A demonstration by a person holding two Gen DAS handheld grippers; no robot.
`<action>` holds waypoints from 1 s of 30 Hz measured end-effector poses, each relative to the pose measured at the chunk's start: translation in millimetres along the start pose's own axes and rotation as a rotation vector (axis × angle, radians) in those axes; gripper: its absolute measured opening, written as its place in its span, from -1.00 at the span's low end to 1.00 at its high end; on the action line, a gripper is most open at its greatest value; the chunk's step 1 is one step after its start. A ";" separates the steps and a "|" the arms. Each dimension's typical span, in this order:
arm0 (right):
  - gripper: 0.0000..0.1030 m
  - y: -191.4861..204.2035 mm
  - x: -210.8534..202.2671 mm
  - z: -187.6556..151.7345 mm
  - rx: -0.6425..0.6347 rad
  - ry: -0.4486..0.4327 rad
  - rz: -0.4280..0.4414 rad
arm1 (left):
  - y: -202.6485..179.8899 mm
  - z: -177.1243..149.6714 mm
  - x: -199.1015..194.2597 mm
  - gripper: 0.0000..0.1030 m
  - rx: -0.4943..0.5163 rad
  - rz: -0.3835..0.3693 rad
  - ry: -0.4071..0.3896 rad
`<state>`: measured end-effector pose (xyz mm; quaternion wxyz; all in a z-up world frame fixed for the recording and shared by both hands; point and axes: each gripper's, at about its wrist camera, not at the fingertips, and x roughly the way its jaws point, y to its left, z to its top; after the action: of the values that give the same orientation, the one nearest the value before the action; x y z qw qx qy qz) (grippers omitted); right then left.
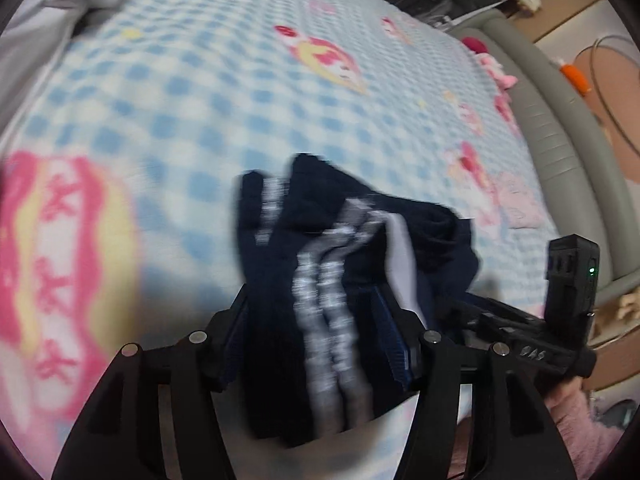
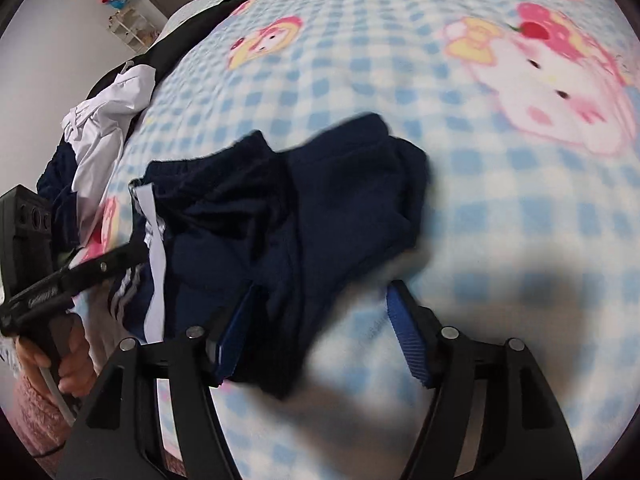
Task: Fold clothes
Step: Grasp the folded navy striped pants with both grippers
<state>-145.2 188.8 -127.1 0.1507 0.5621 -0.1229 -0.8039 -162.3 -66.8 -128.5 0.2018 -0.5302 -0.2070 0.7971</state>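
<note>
My left claw (image 1: 316, 344) is right up against the lens, with a navy garment (image 1: 320, 280) bunched between its blue ribbed pads; the cloth fills the whole gap, so it looks pinched, though the blur makes me less than sure how hard it's squeezing. That view shows the white stripes down the fabric and a pale lining panel, which the other view only catches at its left edge. My right claw (image 2: 320, 332) stands open: the left pad touches the dark cloth, the right pad hangs clear over bare blanket.

The right camera shows more of the navy piece. It's soft, matte and knit-looking, lying crumpled on the bed with an elastic waistband at the top. It also shows a heap of white and dark clothes (image 2: 100, 120) at the far left of the bed, and my hand (image 2: 68, 364) in a fuzzy pink sleeve gripping the other handle.

The blanket (image 1: 200, 100) is fleecy, blue-and-white checked with pink cartoon cats. The left view alone shows the grey padded bed frame (image 1: 560, 140).
</note>
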 end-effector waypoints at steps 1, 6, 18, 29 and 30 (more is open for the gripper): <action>0.09 7.3 -1.1 2.6 -0.014 -0.007 0.010 | -4.2 0.7 2.3 0.11 0.013 -0.008 -0.005; 0.00 27.0 1.1 8.5 -0.064 -0.014 -0.025 | 2.2 6.0 23.7 -0.29 -0.051 0.018 0.020; -0.77 33.9 -42.2 13.6 -0.049 -0.063 -0.038 | -53.7 -0.8 -24.0 -0.64 0.045 0.034 -0.094; -0.79 53.0 -63.7 10.1 -0.088 -0.096 -0.021 | -65.6 -6.2 -37.0 -0.66 0.080 0.046 -0.116; -0.79 55.0 -66.6 9.8 -0.094 -0.101 -0.018 | -65.4 -7.7 -38.8 -0.66 0.080 0.044 -0.118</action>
<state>-127.2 163.6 -45.9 0.1631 0.5143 -0.0872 -0.8374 -134.6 -32.5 -66.1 0.1928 -0.4782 -0.1751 0.8387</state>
